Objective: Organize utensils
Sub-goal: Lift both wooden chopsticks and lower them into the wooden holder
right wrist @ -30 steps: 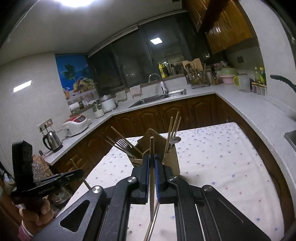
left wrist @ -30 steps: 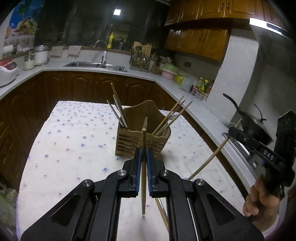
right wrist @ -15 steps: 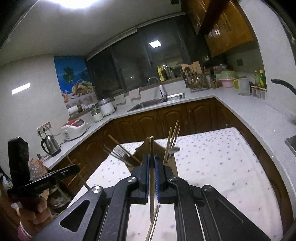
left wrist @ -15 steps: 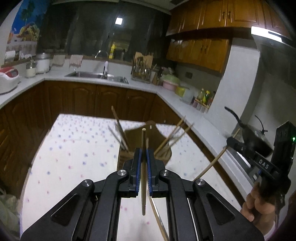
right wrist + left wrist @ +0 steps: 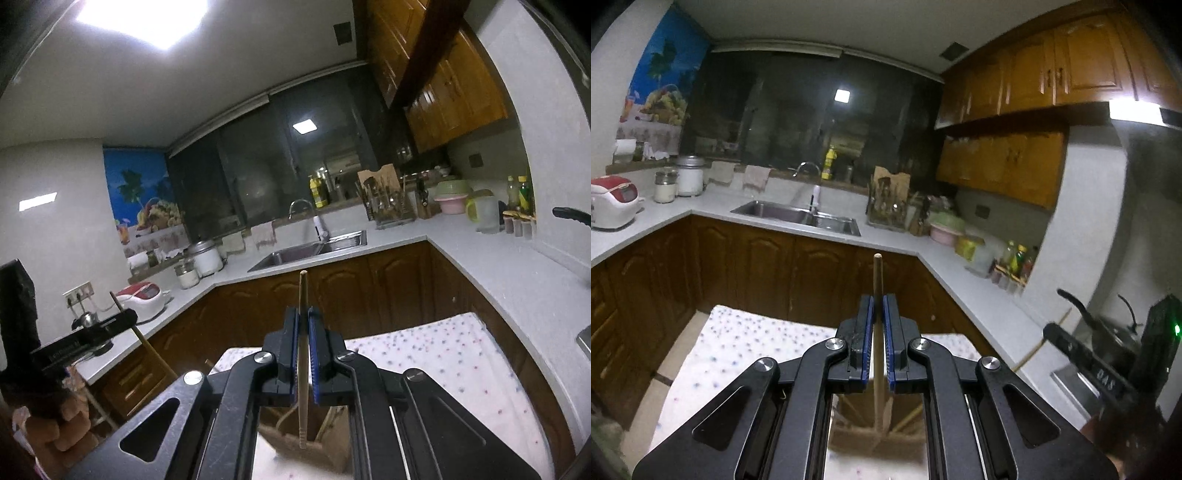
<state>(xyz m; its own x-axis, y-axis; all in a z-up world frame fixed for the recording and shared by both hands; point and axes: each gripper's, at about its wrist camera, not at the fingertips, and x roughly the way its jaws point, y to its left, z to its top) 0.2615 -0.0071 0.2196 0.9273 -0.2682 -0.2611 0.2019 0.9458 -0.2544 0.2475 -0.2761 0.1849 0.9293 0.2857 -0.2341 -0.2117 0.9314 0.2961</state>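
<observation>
- Left gripper [image 5: 878,308]: jaws clamped on one upright wooden chopstick [image 5: 877,280]
- Right gripper [image 5: 303,319]: jaws clamped on a second chopstick [image 5: 303,295]
- Wooden utensil holder [image 5: 328,448]: on dotted tablecloth [image 5: 443,354], below both grippers, contents blurred

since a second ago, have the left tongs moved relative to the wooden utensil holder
Yes. The left tongs, shut on a chopstick, have risen: the utensil holder stood ahead of their tips before and now shows low, beneath them.
</observation>
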